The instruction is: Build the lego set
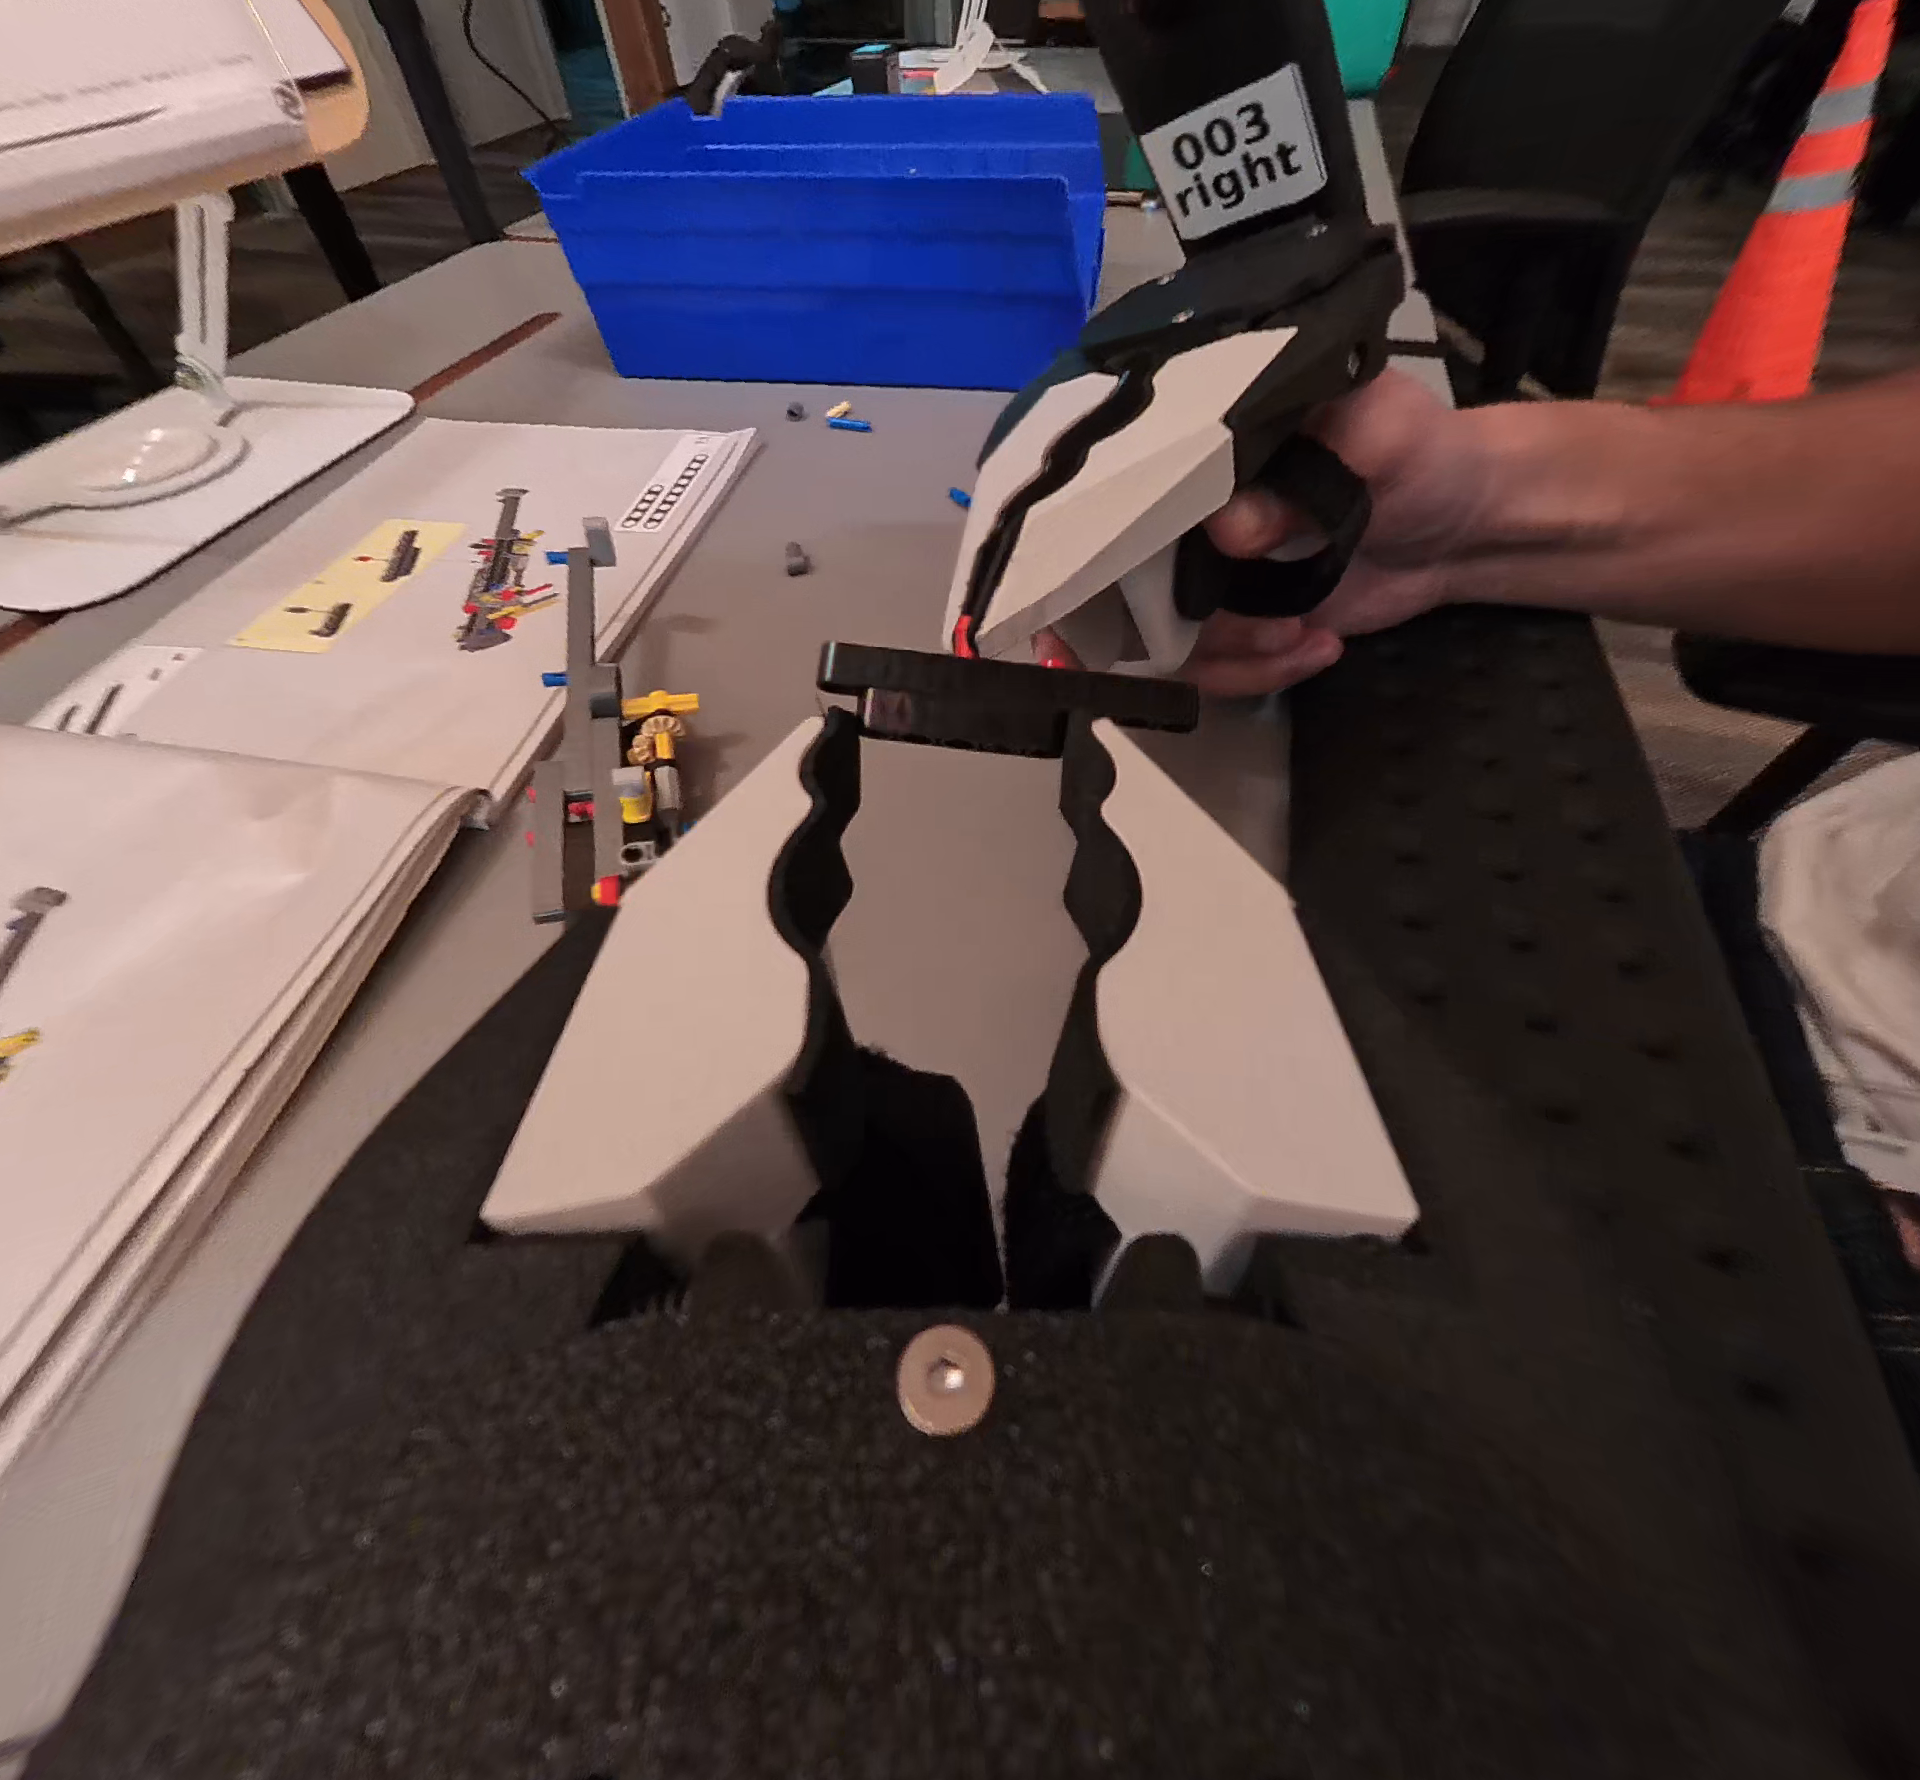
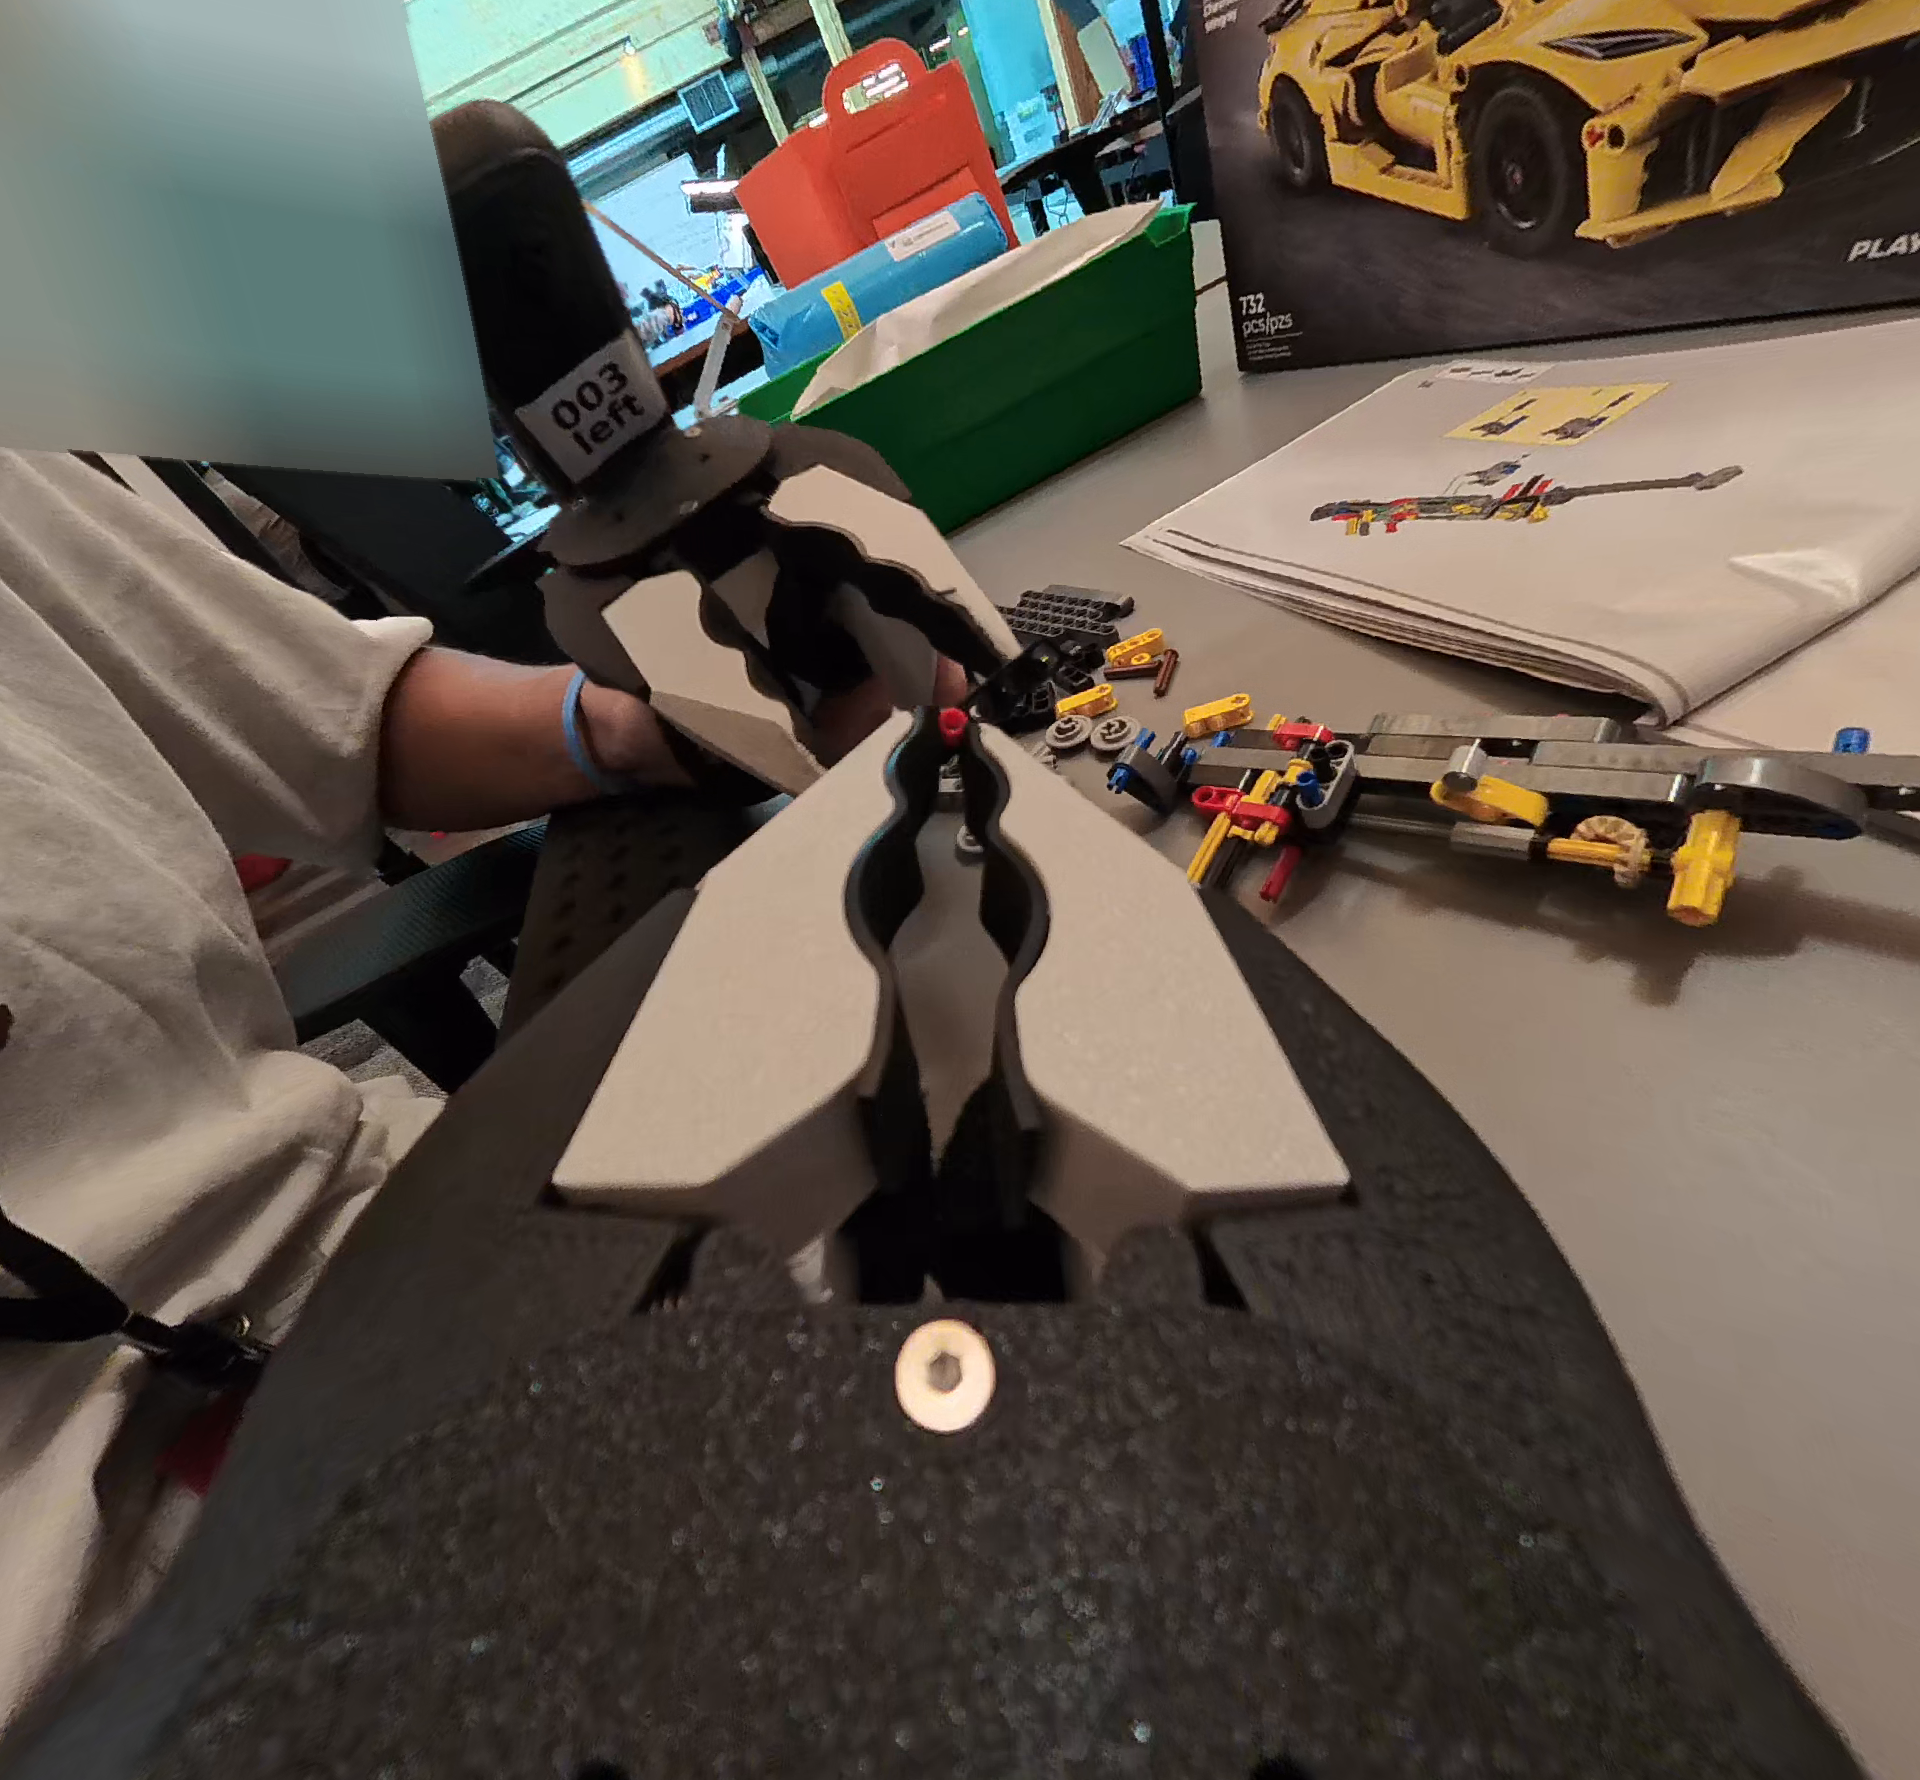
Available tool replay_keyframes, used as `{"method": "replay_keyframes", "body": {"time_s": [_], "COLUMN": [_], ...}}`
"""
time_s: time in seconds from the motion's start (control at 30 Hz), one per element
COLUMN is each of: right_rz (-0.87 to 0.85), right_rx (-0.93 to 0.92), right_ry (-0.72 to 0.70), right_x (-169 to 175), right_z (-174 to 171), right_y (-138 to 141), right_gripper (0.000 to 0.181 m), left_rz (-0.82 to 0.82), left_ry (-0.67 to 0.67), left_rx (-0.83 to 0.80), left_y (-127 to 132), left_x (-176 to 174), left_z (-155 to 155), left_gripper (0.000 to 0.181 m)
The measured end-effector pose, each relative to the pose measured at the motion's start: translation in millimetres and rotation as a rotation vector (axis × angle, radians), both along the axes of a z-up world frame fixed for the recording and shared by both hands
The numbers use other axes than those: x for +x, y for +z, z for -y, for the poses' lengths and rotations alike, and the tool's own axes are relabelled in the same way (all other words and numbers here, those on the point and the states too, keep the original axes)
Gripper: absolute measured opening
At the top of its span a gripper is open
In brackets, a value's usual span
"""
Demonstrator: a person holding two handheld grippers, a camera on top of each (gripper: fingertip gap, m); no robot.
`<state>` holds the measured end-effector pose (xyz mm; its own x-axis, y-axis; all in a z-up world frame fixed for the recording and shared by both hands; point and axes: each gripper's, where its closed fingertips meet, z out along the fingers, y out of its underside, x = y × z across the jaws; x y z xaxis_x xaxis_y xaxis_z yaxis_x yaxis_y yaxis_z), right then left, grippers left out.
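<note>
White-and-black grippers hold a black beam [image 1: 1003, 696] and a red pin [image 2: 951, 720] — at ten o'clock a grey-yellow-red chassis [image 1: 608, 774], at twelve a blue bin [image 1: 831, 234] — orange, grey-striped cone [image 1: 1797, 203] at two.

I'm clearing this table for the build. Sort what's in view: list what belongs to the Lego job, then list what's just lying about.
Belongs to the job:
black beam in the left gripper
red pin in the right gripper
part-built assembly
loose pieces
instruction booklet
set box

Lying about:
blue bin
green bin
orange cone
</note>
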<state>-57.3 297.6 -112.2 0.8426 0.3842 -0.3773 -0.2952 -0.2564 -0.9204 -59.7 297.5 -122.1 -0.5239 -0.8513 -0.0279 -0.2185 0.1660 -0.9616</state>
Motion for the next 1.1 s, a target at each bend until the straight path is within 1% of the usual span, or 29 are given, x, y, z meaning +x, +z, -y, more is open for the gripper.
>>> {"method": "replay_keyframes", "body": {"time_s": [0.17,0.2,0.27,0.4,0.53,0.73,0.87,0.97,1.1], "right_rz": [-0.043,-0.037,0.000,0.039,0.028,0.051,0.067,0.080,0.079], "right_rx": [0.043,0.058,0.055,0.051,0.025,-0.023,-0.077,-0.114,-0.142], "right_ry": [0.011,0.007,-0.009,-0.026,-0.012,-0.003,0.005,0.011,0.028], "right_x": [0,0,1,1,0,-1,-3,-4,-7], "right_z": [2,2,1,0,0,-1,-2,-3,-4], "right_y": [10,12,10,8,4,-6,-16,-23,-28], "right_gripper": [0.003,0.003,0.003,0.003,0.003,0.003,0.003,0.002,0.002], "left_rz": [0.000,0.010,0.014,0.017,0.028,0.077,0.138,0.163,0.181], "left_ry": [-0.038,-0.038,-0.025,-0.015,0.000,0.054,0.102,0.124,0.130], "left_rx": [-0.123,-0.120,-0.082,-0.056,0.000,0.231,0.491,0.644,0.753], "left_y": [8,10,7,5,3,-5,-14,-19,-22], "left_x": [0,0,1,1,1,1,1,0,-1], "left_z": [3,3,2,1,0,-5,-10,-13,-13], "left_gripper": [0.038,0.038,0.038,0.038,0.038,0.038,0.037,0.037,0.037]}}
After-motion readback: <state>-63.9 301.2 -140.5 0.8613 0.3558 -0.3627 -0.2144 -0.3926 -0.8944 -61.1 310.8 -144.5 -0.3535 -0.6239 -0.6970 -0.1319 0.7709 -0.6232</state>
